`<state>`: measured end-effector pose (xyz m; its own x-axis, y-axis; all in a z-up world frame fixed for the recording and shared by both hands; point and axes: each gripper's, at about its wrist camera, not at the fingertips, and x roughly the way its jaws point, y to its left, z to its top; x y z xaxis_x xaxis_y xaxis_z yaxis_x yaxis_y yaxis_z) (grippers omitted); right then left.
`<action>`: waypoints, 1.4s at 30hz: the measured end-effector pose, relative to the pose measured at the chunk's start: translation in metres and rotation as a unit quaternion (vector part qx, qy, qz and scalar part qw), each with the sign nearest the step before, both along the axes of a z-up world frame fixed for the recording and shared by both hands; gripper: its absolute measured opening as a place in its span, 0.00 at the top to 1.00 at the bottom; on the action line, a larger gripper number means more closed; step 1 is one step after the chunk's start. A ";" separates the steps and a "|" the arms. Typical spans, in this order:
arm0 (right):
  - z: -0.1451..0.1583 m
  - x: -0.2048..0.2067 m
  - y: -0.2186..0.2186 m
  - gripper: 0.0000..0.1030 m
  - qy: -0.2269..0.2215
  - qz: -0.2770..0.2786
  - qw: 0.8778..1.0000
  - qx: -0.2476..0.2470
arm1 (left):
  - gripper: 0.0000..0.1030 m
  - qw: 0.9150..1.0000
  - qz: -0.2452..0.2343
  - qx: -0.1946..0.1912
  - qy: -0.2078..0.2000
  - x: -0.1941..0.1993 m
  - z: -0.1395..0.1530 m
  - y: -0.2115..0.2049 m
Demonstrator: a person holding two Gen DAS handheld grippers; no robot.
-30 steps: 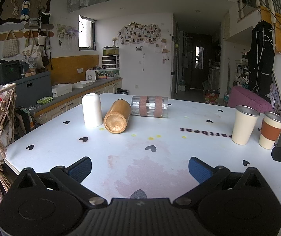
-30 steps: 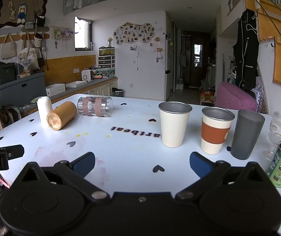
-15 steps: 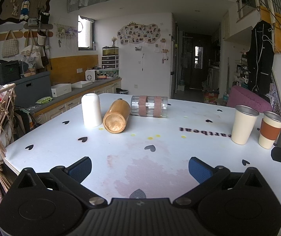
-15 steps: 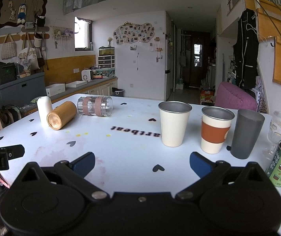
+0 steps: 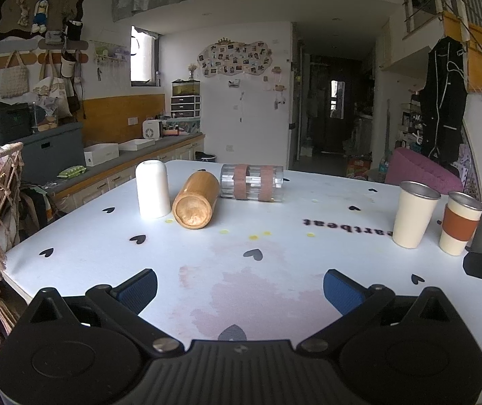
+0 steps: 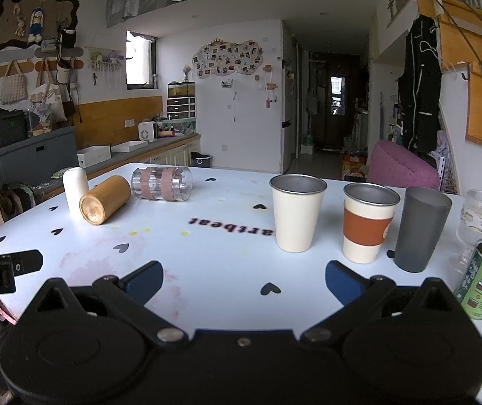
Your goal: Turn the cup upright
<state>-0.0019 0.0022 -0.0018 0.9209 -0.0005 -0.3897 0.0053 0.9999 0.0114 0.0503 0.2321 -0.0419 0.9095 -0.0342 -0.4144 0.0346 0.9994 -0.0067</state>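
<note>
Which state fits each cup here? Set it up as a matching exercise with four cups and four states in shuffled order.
Column A:
1. white cup
2. wooden cup
3. clear cup
4. cream cup

Column B:
a. upright, mouth open to the top
b. on its side, round end toward the camera
c. standing upside down
d. on its side, two brown bands around it

Pairs: 1-c, 2-b, 3-d, 4-a

The left gripper (image 5: 239,287) and the right gripper (image 6: 244,280) both hover low over the near edge of the table, level, jaws spread wide, blue pads (image 5: 138,285) holding nothing.
</note>
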 end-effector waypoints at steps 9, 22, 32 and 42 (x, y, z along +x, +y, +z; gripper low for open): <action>-0.001 -0.006 -0.007 0.00 -0.006 -0.001 1.000 0.008 | 0.00 1.000 -0.020 0.000 -0.022 0.016 0.010 0.010; -0.009 -0.012 -0.012 0.00 -0.004 -0.006 1.000 0.020 | 0.00 0.996 -0.070 0.046 -0.023 0.103 0.024 0.046; -0.019 -0.014 -0.016 0.00 0.006 -0.008 1.000 0.027 | 0.00 0.992 -0.102 0.075 0.025 0.196 0.021 0.053; -0.032 -0.015 -0.029 0.00 0.018 -0.013 0.999 0.043 | 0.05 0.992 -0.055 0.054 0.096 0.271 -0.004 0.051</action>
